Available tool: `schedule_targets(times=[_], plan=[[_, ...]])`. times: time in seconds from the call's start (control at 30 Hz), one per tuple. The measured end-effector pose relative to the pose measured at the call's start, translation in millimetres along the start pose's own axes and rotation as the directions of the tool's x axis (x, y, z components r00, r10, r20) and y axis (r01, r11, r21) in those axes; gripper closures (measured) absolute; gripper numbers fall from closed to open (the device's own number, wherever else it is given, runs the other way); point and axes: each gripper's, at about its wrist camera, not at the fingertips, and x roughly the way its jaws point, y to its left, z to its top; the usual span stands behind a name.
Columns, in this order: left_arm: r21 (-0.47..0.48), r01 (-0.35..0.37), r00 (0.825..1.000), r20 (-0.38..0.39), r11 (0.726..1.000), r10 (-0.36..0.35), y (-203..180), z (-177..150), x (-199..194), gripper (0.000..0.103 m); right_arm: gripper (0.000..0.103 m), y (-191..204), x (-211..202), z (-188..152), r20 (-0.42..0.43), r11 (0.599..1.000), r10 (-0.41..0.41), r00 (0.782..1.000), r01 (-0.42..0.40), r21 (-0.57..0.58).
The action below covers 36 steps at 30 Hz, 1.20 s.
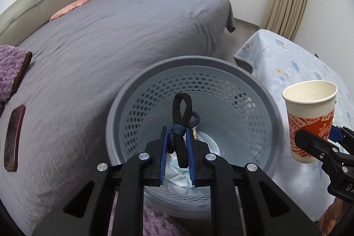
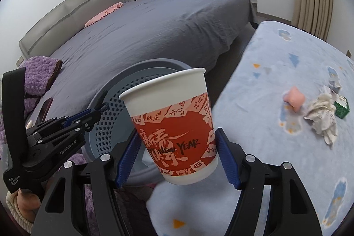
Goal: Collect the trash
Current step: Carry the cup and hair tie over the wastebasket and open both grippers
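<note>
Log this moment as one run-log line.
left gripper: shut on hair ties, over bin | right gripper: shut on paper cup, beside bin | release: not yet

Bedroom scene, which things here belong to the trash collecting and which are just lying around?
Part of the job:
hair ties in the left hand-held gripper
paper cup in the right hand-held gripper
bin
crumpled paper

Just lying about:
phone
purple blanket
pink cloth

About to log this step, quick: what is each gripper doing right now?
Left gripper: shut on the hair ties, over the bin.
Right gripper: shut on the paper cup.
</note>
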Motion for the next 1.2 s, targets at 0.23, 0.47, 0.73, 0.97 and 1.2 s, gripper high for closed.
schedule_targets(times=[0.23,0.47,0.73,0.97,1.2], plan=[[-0.019,-0.013,1.0,-0.013,1.0,0.013,18,3,11,0.086,0.037,22,19,15,-0.008,0.999,0.016,1.0,-0.016,-0.035],[-0.044,-0.001,1.0,-0.025,0.999,0.0,30,4,17,0.084,0.037,36,35,25,-0.024,0.998,0.018,1.0,-0.019,-0.059],[-0.055,0.004,0.999,-0.032,0.999,-0.006,36,5,18,0.076,0.037,41,40,29,-0.032,0.997,0.008,0.999,-0.01,-0.072],[-0.062,-0.015,1.0,-0.023,0.998,0.013,37,3,14,0.043,0.037,41,40,26,-0.037,0.998,0.002,0.999,-0.004,-0.063],[-0.062,-0.053,0.999,0.001,0.997,0.053,39,2,5,0.025,0.037,40,37,22,-0.035,0.998,0.003,0.999,-0.005,-0.056]])
